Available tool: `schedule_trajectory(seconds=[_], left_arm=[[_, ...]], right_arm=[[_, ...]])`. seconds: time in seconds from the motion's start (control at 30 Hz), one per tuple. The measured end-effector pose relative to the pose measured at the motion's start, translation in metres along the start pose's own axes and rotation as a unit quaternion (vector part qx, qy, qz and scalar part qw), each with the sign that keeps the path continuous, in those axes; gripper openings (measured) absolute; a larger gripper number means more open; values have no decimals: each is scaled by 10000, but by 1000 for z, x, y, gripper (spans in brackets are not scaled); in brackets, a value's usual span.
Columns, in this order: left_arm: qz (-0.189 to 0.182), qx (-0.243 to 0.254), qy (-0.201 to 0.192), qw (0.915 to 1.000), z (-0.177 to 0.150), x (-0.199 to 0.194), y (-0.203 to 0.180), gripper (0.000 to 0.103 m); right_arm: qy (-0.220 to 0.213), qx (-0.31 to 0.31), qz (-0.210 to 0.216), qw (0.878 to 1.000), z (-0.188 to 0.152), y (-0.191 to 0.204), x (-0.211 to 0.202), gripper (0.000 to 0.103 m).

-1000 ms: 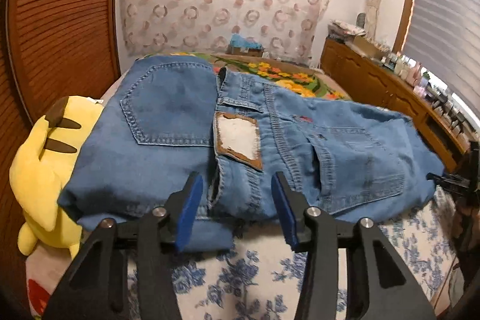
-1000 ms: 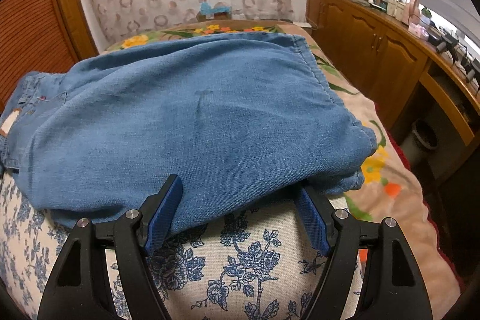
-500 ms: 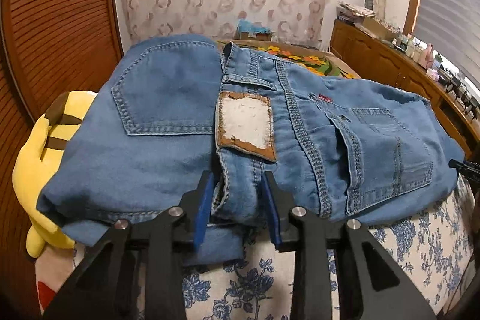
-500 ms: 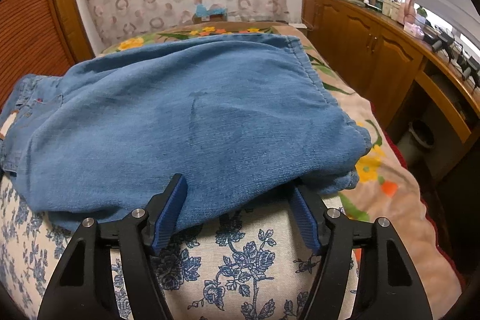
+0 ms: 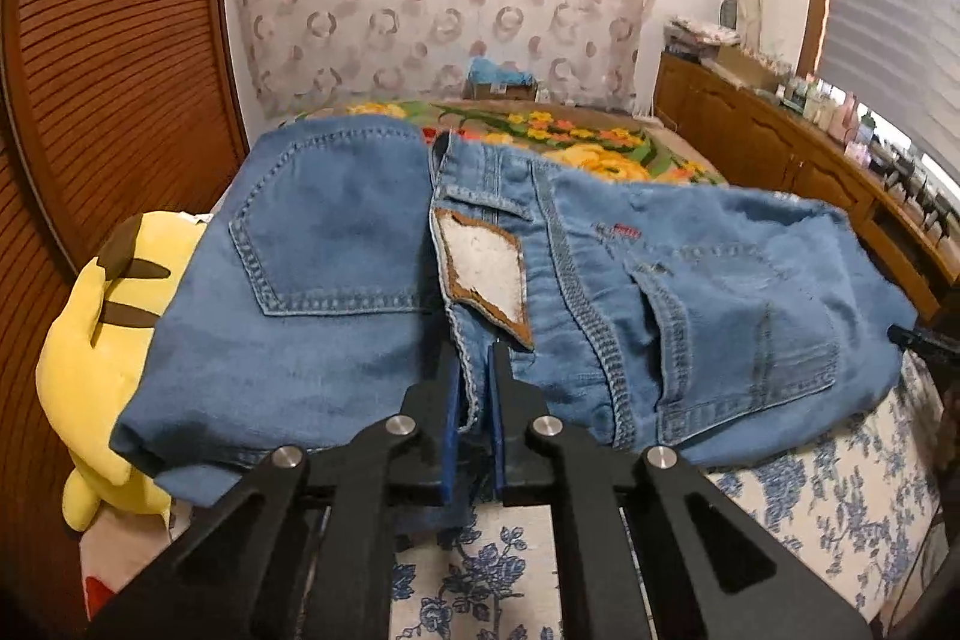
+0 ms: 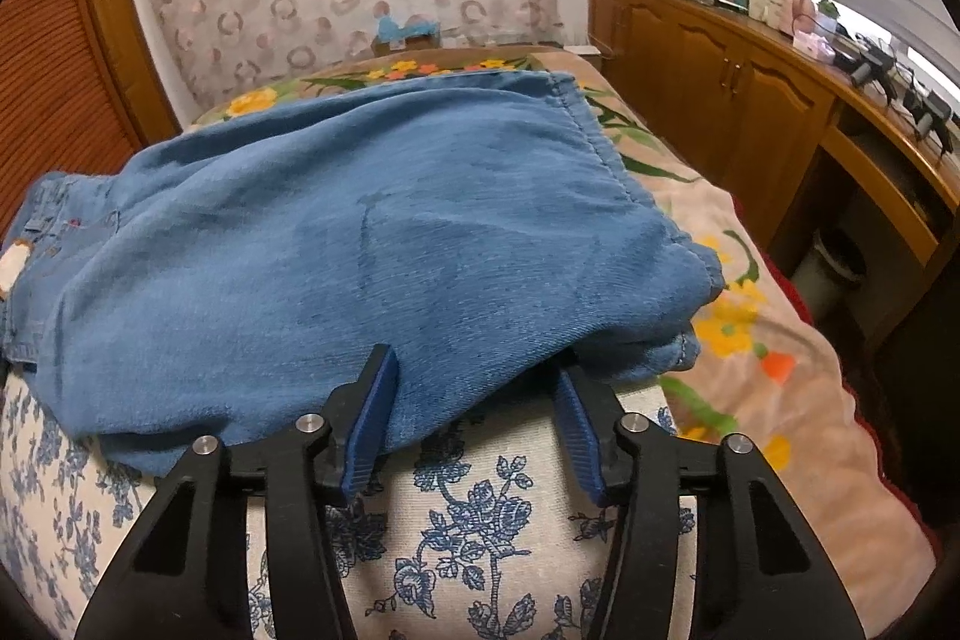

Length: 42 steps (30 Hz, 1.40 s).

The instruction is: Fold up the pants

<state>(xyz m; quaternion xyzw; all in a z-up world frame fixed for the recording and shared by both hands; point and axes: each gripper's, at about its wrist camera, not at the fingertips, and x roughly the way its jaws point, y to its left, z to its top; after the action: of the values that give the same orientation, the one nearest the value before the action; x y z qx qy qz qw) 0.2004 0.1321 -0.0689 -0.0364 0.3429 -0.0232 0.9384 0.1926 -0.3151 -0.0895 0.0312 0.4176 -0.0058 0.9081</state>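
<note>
The blue jeans (image 5: 336, 328) lie folded across a bed w/ a blue-flowered sheet (image 6: 480, 532), waistband end near a yellow plush toy (image 5: 90, 340) at the left, leg hems (image 6: 606, 160) over toward the wooden cabinets (image 6: 720, 100). Left gripper (image 5: 476, 388) has its jaws pinched tight on the waistband edge just below the worn leather patch (image 5: 486, 274). Right gripper (image 6: 474, 388) has just been closing, jaws about half open, straddling the near fold of the legs; denim sits between them, probably touching the left pad, right pad's contact hidden under the cloth.
</note>
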Motion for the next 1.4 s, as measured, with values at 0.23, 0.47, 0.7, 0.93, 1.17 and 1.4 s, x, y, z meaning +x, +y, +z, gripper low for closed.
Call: schedule_trajectory(seconds=[0.23,0.47,0.7,0.93,1.17,1.4], left_arm=[[85,-12,199,9998,-8,9,9,5],[66,-55,312,9995,-20,21,14,18],[91,1,345,9994,-20,21,10,19],[-533,-326,299,9976,-19,16,20,36],[-225,-44,286,9993,-22,19,8,31],[154,487,250,9984,-14,5,-5,2]], right_arm=[[170,291,315,9989,12,-13,0,35],[143,232,325,9991,13,-12,2,27],[62,80,348,9993,11,-8,3,12],[8,-14,356,9994,9,-7,4,9],[10,-26,343,9994,9,-6,4,9],[-229,-61,707,9972,13,-6,-7,0]])
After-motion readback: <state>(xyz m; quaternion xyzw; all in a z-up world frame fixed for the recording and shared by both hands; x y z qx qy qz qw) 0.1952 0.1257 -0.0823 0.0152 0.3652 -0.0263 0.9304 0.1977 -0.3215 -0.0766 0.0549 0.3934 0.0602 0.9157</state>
